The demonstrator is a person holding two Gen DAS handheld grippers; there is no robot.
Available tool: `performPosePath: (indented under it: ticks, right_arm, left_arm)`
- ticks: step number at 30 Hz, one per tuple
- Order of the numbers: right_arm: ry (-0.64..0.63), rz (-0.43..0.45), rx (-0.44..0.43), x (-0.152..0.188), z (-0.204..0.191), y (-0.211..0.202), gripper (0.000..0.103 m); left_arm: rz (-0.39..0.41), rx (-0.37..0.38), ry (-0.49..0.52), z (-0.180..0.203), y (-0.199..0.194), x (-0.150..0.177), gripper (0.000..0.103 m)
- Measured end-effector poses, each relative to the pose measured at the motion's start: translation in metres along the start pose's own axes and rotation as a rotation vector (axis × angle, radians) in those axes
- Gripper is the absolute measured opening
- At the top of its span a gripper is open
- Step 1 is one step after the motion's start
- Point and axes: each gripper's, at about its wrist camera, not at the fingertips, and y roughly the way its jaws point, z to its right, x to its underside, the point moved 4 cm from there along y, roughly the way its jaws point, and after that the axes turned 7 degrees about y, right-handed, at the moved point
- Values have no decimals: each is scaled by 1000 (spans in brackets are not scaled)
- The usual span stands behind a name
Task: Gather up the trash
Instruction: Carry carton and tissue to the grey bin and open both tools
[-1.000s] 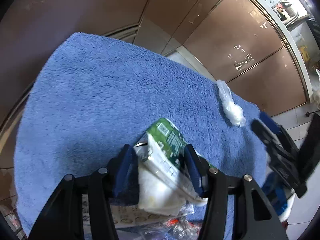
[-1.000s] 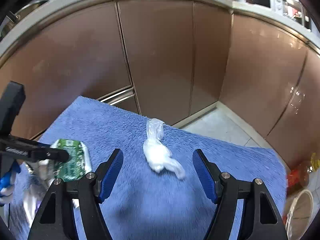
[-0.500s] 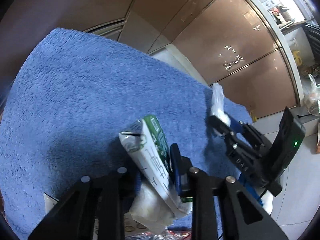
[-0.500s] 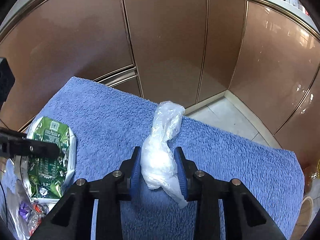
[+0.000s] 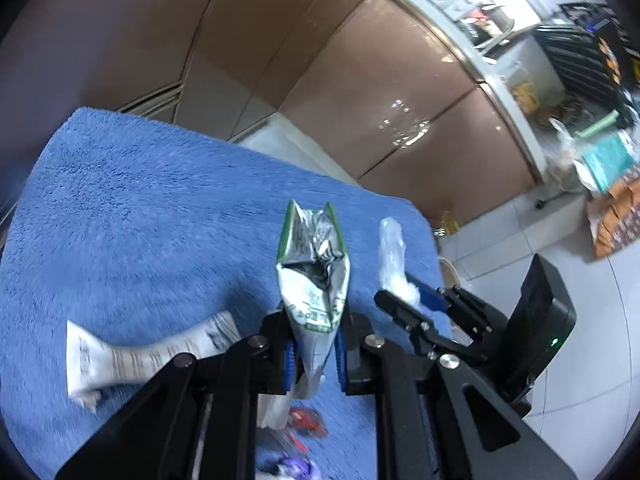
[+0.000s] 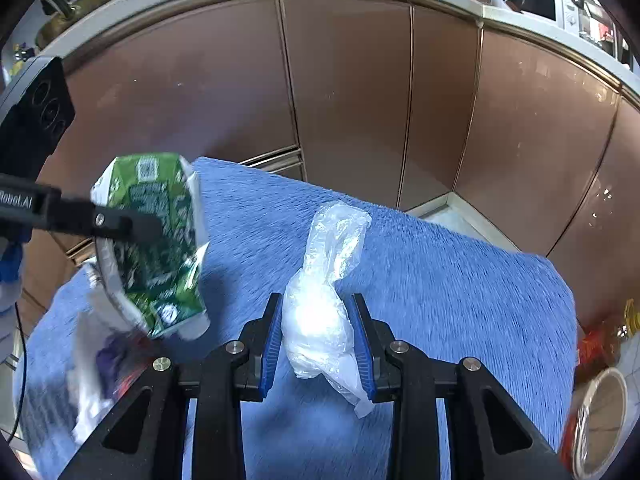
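Trash collection, partway: left gripper [image 5: 314, 354] pinching green carton [image 5: 314, 276], right gripper [image 6: 318, 344] pinching clear plastic bag [image 6: 320, 312] — both above blue towel [image 5: 140, 220]; white wrapper [image 5: 136, 354] and small scraps remain.

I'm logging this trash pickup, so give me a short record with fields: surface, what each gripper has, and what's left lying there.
surface: blue towel
left gripper: shut on the green and white carton, flattened, held up off the towel; its jaws have just been closing
right gripper: shut on the clear plastic bag, crumpled, pads pressing both its sides
left on towel: white printed wrapper; small red scrap and purple scrap, blurred
nearby: brown cabinet doors behind the towel
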Motion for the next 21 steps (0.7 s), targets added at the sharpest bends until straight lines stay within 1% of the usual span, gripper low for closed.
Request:
performPosePath:
  ticks: [5,9,11,17,18,21]
  right_arm:
    - [18,40,4,22,-8,-49,30]
    - [34,78,29,44,-9,-97,30]
    - [48,102,39,55,-8,-122,30]
    - [94,180,79,92,-2,-197,30]
    - [100,190,85,94,-2,-202,30]
    - [126,232,109,110,12,-234,30]
  left_arm:
    - [30,31,59,37,-25,16,14]
    - [52,64,99,67,-44,29,14]
    - [63,77,124,89,-57,40,14]
    - [83,107,207,145,-79,64,14]
    - [86,113,226,158,-82,69,14]
    - [90,124,267,186,-87,80,14]
